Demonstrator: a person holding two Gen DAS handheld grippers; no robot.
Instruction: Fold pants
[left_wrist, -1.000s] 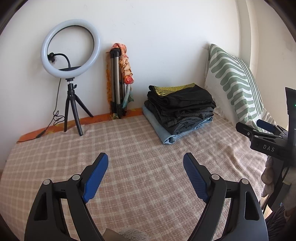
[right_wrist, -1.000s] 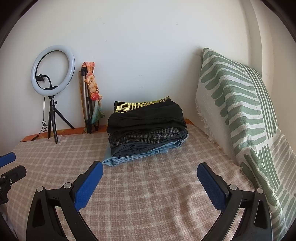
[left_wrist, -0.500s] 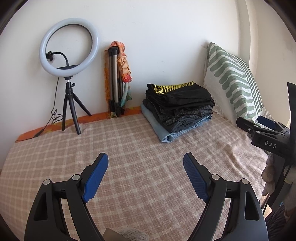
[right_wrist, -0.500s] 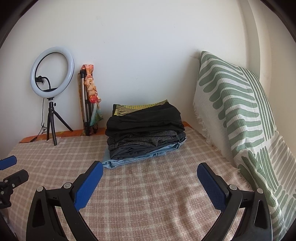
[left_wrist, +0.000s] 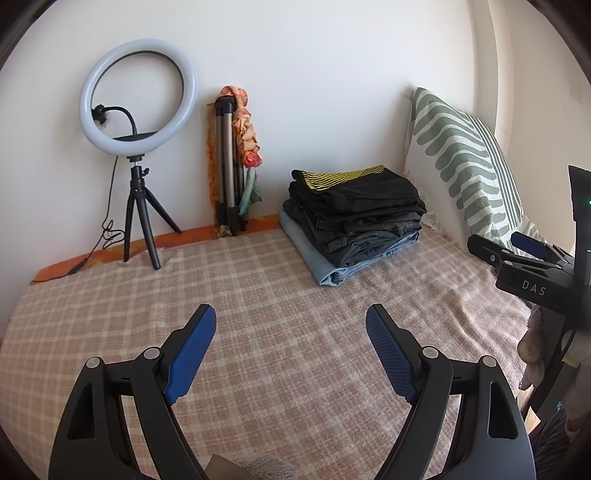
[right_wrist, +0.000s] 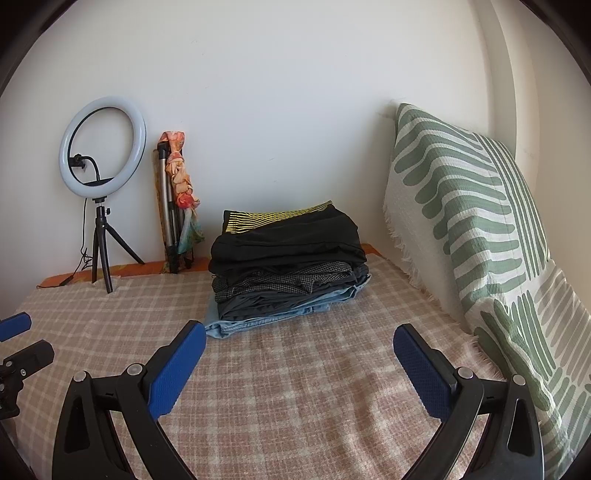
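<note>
A stack of folded pants (left_wrist: 354, 218) lies at the back of the bed: black with a yellow waistband on top, dark grey ones below, light blue jeans at the bottom. It also shows in the right wrist view (right_wrist: 288, 266). My left gripper (left_wrist: 291, 321) is open and empty above the checked blanket (left_wrist: 258, 295), well in front of the stack. My right gripper (right_wrist: 299, 339) is open and empty, just in front of the stack. It shows side-on at the right edge of the left wrist view (left_wrist: 517, 251).
A ring light on a small tripod (left_wrist: 138, 147) and a folded tripod with a scarf (left_wrist: 236, 162) stand against the back wall. A green-striped pillow (right_wrist: 472, 229) leans along the right side. The left gripper's tip (right_wrist: 14, 325) shows at the left edge.
Both views have shifted slightly; the stack sits a little lower and nearer in the right wrist view. Both grippers stay open and empty.
</note>
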